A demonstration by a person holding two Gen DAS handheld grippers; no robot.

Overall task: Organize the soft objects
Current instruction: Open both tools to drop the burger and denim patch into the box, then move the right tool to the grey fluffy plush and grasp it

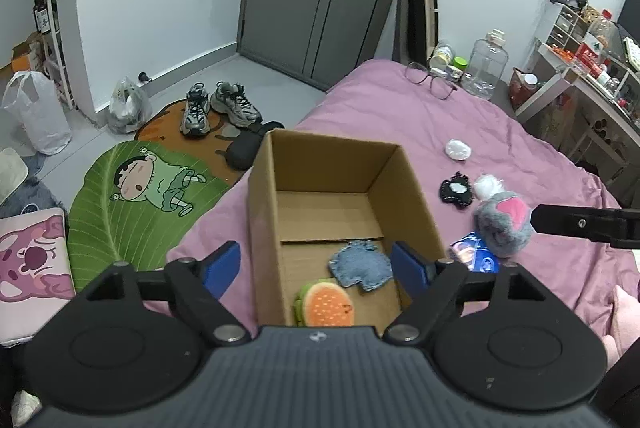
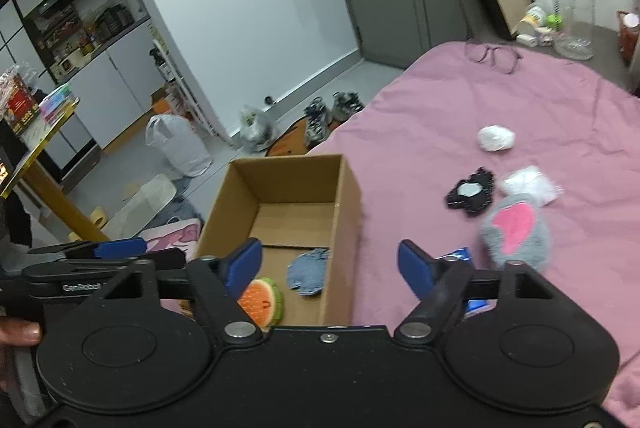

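Note:
An open cardboard box (image 1: 260, 187) (image 2: 348, 187) stands on the pink bed. Inside it lie a denim patch (image 1: 360, 266) (image 2: 308, 270) and an orange round plush (image 1: 326, 304) (image 2: 260, 300). My left gripper (image 1: 316, 264) hangs open over the box's near end with nothing between its blue pads. My right gripper (image 2: 330, 266) is open and empty above the box's right wall. A grey plush with a pink patch (image 1: 504, 224) (image 2: 516, 232) lies on the bed right of the box. In the left wrist view, one of the right gripper's fingers (image 1: 580, 224) reaches in beside it.
On the bed right of the box lie a black frilly item (image 1: 458, 191) (image 2: 470, 195), two white bundles (image 1: 458, 149) (image 1: 488, 185), a blue packet (image 1: 476, 256) and glasses (image 1: 430, 79). Shoes (image 1: 218, 105), bags and mats cover the floor to the left.

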